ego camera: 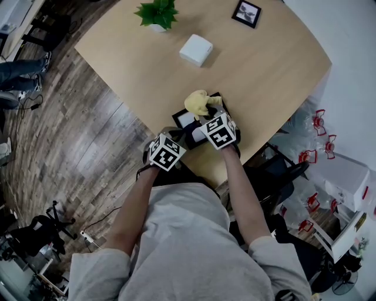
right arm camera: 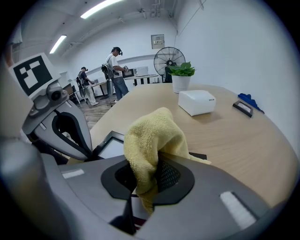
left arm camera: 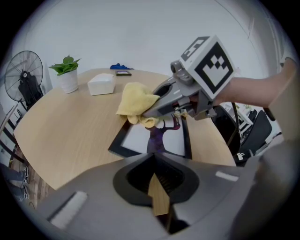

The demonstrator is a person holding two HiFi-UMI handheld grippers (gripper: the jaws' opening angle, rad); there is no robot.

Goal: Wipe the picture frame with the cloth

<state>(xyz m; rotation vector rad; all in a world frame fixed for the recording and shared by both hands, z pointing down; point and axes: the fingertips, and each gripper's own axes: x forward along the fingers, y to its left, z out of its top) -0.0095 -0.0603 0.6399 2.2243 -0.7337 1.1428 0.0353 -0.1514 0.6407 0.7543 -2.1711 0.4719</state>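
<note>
A black picture frame [ego camera: 187, 119] lies flat near the table's front edge; its print shows a dark figure on white [left arm camera: 140, 140]. My right gripper [ego camera: 207, 115] is shut on a yellow cloth [right arm camera: 152, 136], which bunches up out of its jaws over the frame's far part [left arm camera: 136, 103]. My left gripper [ego camera: 181, 139] sits at the frame's near left corner. Its jaws [left arm camera: 157, 178] are shut with nothing between them, only a sliver of table showing. The frame's near edge is hidden behind the left gripper.
A white box [ego camera: 195, 50], a potted plant [ego camera: 157, 13] and a small second frame [ego camera: 246, 13] stand farther back on the round wooden table [ego camera: 270, 70]. Chairs and red-tagged items crowd the right side. People stand far off by a fan [right arm camera: 168, 56].
</note>
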